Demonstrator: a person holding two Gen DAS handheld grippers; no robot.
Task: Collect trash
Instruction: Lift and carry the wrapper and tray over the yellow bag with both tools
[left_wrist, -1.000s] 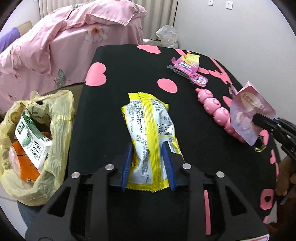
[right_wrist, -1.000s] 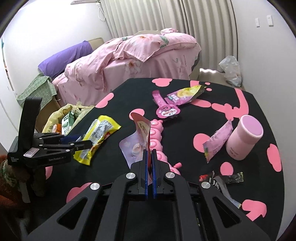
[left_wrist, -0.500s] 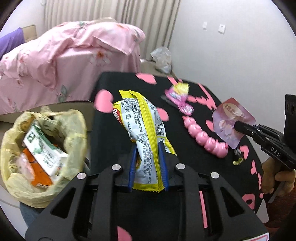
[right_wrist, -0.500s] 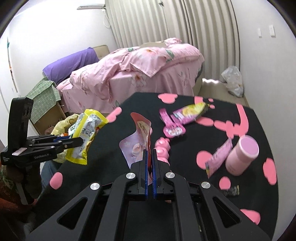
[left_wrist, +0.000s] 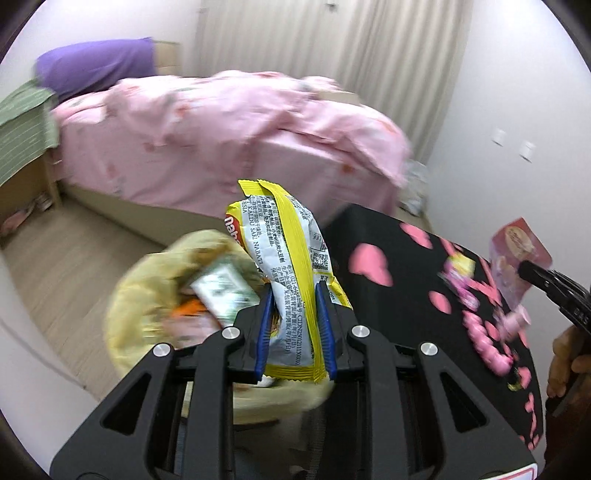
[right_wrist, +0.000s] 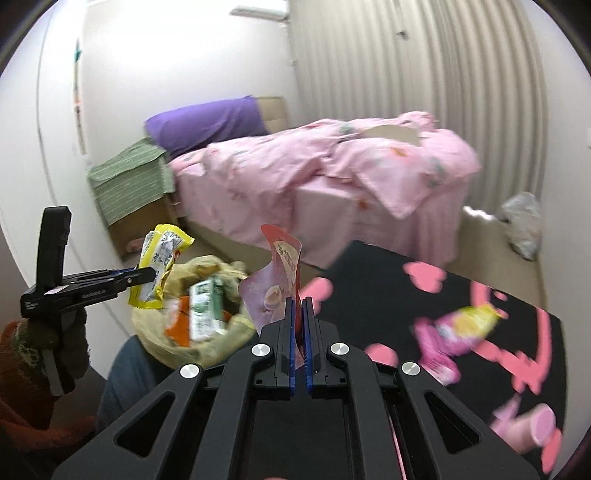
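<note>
My left gripper (left_wrist: 293, 295) is shut on a yellow and white snack wrapper (left_wrist: 291, 258), held upright in the air above a yellowish trash bag (left_wrist: 147, 295) on the floor. The bag holds a green and white carton (left_wrist: 221, 291) and orange packaging. My right gripper (right_wrist: 299, 306) is shut on a pink pouch (right_wrist: 280, 273), lifted at the left edge of the black table (right_wrist: 388, 280). In the right wrist view the left gripper (right_wrist: 147, 275) with the wrapper (right_wrist: 159, 266) hangs over the bag (right_wrist: 199, 295). In the left wrist view the right gripper (left_wrist: 524, 267) and pouch (left_wrist: 517, 251) appear at the right.
The black tablecloth with pink hearts (left_wrist: 406, 280) carries a pink segmented toy (left_wrist: 484, 339), a pink and yellow packet (right_wrist: 458, 328) and a pink cylinder (right_wrist: 528, 428). A pink bed (right_wrist: 332, 184) stands behind, with a white bag (right_wrist: 524, 225) on the floor by the curtain.
Both grippers lifted off the table and swung left toward the trash bag. The yellow wrapper came up from the tablecloth into the air; the pink pouch moved with the right gripper.
</note>
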